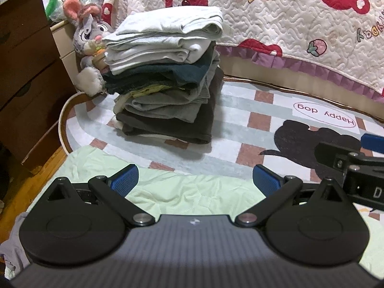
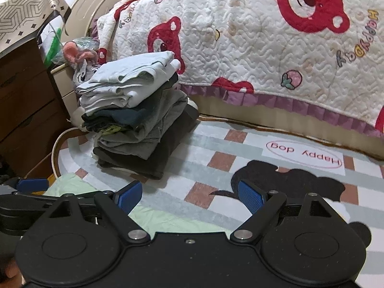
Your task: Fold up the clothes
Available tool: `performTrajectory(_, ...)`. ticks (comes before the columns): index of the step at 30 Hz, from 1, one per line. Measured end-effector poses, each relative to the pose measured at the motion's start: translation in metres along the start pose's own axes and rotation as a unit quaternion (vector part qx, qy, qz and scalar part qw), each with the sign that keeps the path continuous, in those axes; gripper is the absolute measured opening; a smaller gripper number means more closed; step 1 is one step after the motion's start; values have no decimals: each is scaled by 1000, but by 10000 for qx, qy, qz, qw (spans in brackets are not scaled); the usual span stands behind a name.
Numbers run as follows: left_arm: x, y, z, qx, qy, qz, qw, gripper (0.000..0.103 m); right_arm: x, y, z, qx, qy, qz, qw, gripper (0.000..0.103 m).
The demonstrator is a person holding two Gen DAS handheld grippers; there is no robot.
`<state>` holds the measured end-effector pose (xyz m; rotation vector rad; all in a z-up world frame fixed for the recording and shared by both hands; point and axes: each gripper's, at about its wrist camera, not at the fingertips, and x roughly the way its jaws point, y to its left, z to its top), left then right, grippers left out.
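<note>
One stack of folded clothes [image 1: 165,76] at eleven o'clock, one pale green garment [image 1: 182,189] at six, one plush rabbit [image 1: 88,45], one checked rug [image 1: 240,129]

Each handheld gripper is matte black plastic. The left gripper [image 1: 195,180] carries 2 blue ribbed fingertip pads [image 1: 126,178] on angled black link arms, pinned by round silver screws beside 2 large teardrop-shaped covers with raised discs and triangular cut-outs. Its body is dark grey, finely ribbed, with a small pale logo in the middle. The right gripper [image 2: 189,198] is built the same: blue textured pads [image 2: 249,198], silver pivot screws, a tiny central screw, plain black body.
</note>
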<state>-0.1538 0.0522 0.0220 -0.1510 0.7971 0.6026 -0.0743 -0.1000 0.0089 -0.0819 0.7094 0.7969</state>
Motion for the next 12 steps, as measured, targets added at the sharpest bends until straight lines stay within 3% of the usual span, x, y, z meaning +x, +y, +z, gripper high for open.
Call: performTrajectory(12, 0, 2, -1, -19, 16, 1, 10000, 103, 1, -1, -2, 50, 35, -11, 10000, 90)
